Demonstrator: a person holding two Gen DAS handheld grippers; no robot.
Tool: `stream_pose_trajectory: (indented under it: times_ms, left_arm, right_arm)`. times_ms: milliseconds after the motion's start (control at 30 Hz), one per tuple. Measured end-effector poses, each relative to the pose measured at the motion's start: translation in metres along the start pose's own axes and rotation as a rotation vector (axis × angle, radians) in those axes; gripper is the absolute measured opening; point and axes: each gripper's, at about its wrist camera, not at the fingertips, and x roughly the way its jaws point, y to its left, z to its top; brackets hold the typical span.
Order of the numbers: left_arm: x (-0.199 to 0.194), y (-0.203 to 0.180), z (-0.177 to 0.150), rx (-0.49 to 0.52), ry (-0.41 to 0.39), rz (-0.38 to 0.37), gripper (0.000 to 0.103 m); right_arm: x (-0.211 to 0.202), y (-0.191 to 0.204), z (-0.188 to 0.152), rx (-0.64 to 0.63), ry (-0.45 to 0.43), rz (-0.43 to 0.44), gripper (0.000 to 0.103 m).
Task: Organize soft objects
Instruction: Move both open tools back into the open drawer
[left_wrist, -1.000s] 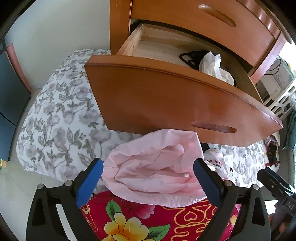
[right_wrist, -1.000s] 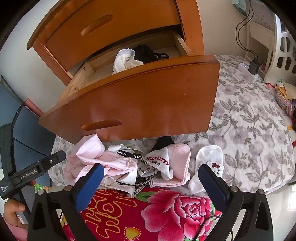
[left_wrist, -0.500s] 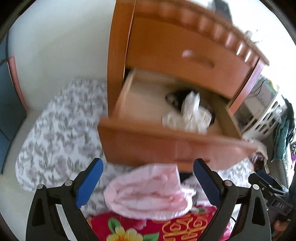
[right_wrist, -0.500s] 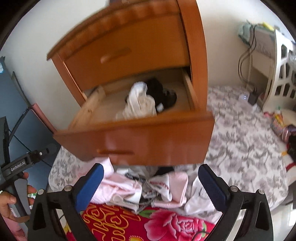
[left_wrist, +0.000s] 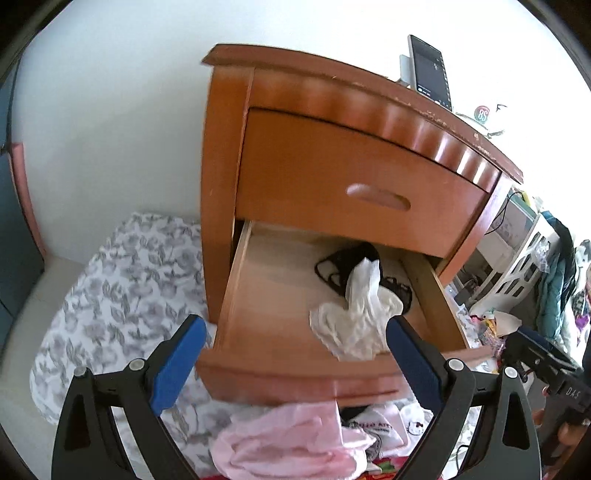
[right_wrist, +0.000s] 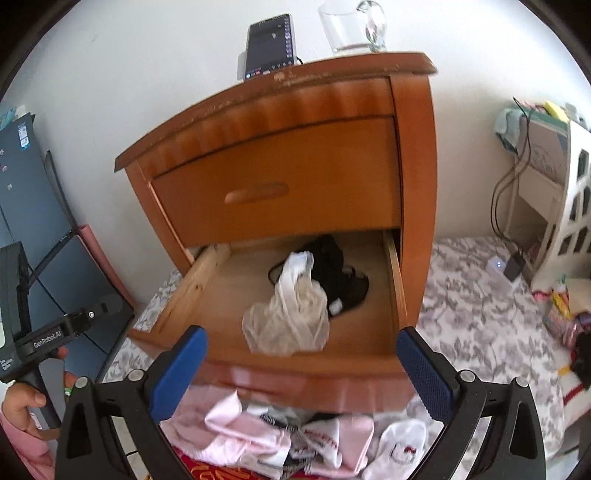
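Bedroom, open lower drawer (right_wrist: 221, 306) | white garment (right_wrist: 291, 314) atop black one (right_wrist: 340, 280) at right, rear corner shadowed | left half bare | pink clothing (left_wrist: 291, 443) piled below drawer front, cut off by frame | left gripper (left_wrist: 295, 369), right gripper (right_wrist: 303, 373) both spread wide, empty

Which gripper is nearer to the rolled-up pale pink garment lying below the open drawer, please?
Left. The left gripper hangs almost directly above the rolled-up pale pink garment, jaws wide apart. The right gripper sits further right, over the white printed socks.
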Motion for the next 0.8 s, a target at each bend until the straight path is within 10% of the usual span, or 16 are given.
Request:
stream_pose_trajectory:
  times_ms: [800]
  left_arm:
    - [0.146,-0.041,0.031,0.023,0.425,-0.05,0.098]
  right_arm:
    - [0.113,-0.036,0.043,-0.036,0.266,-0.05,0.103]
